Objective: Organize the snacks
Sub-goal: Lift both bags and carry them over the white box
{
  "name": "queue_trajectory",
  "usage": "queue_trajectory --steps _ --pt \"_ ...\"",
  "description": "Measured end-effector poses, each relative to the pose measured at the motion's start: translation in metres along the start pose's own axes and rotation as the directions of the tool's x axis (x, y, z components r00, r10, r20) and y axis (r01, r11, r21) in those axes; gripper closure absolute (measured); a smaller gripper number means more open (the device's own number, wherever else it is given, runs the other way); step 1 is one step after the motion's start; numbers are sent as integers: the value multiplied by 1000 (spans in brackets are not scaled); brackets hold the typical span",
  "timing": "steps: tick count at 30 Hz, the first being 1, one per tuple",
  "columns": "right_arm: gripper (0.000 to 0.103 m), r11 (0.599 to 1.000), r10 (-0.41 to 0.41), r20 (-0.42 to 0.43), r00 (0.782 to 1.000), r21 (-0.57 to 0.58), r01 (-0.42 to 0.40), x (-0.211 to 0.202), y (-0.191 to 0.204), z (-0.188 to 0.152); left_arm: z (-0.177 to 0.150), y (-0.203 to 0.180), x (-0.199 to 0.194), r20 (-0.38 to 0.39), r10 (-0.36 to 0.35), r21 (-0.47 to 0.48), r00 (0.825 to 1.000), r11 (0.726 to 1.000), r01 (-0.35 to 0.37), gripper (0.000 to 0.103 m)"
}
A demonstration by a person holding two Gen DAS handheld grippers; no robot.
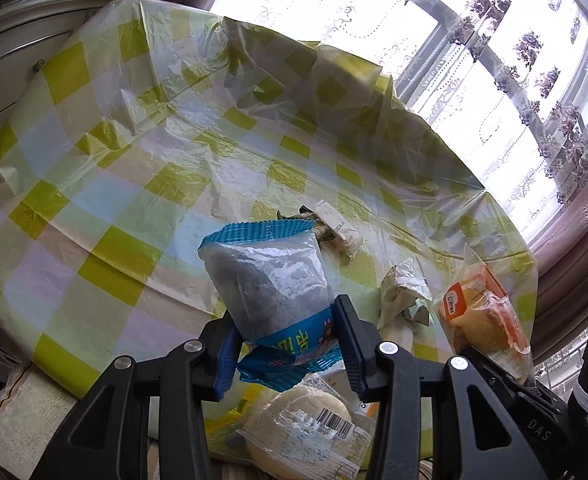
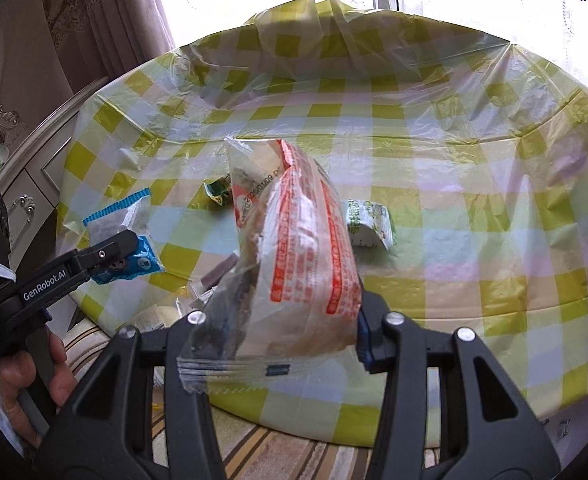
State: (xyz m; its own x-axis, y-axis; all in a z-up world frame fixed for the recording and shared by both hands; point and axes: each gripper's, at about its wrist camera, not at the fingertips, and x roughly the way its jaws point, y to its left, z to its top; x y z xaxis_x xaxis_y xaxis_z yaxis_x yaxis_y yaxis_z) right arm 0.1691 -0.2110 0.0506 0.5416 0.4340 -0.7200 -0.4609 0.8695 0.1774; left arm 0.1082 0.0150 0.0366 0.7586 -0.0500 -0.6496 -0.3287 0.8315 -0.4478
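The left gripper [image 1: 288, 344] pinches a blue-edged packet [image 1: 268, 280] by its lower end, so the packet stands nearly upright above the near edge of the table, its long axis running from the jaws toward 11 o'clock and its crimped blue seam on top. Blue lettering on its lower band is too distorted to read. The right gripper [image 2: 278, 344] is clamped on an orange-printed packet [image 2: 297, 248], which also points away from the jaws, tilted toward 11 o'clock, with a clear sealed flap hanging at 6 o'clock. Its red print is mostly illegible; a date code along the seam looks like digits only. The right wrist view shows the left gripper from the side at 9 o'clock, marked "GenRobot.AI", and the hand [image 2: 34, 376] holding it. Only the left wrist view shows a round bun in a barcoded wrapper [image 1: 309, 428] below the jaws. Small green wrappers [image 2: 367, 222] lie on the checked yellow tablecloth [image 2: 473, 200], well apart from both grippers.
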Motion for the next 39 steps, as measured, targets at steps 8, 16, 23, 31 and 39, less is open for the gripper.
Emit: queue_trajectory --steps 8,16,23,31,39 --pt "54 999 -27 -3 1000 47 27 -29 -26 -24 -17 -34 -8 -30 -51 62 998 997 53 58" --pt "54 986 -130 -22 991 105 132 -56 -62 -52 -47 -89 -1 -144 -146 159 979 973 168 58" --pt "54 954 -260 -45 965 143 264 -81 -96 -77 -76 -142 11 -263 -217 242 940 928 282 58" --pt "54 911 -356 -80 931 191 365 -103 -138 -97 -113 -201 22 -415 -272 314 868 853 417 58" --pt "54 863 -426 -127 896 242 444 -120 -175 -123 -152 -251 30 -548 -275 364 790 772 521 58"
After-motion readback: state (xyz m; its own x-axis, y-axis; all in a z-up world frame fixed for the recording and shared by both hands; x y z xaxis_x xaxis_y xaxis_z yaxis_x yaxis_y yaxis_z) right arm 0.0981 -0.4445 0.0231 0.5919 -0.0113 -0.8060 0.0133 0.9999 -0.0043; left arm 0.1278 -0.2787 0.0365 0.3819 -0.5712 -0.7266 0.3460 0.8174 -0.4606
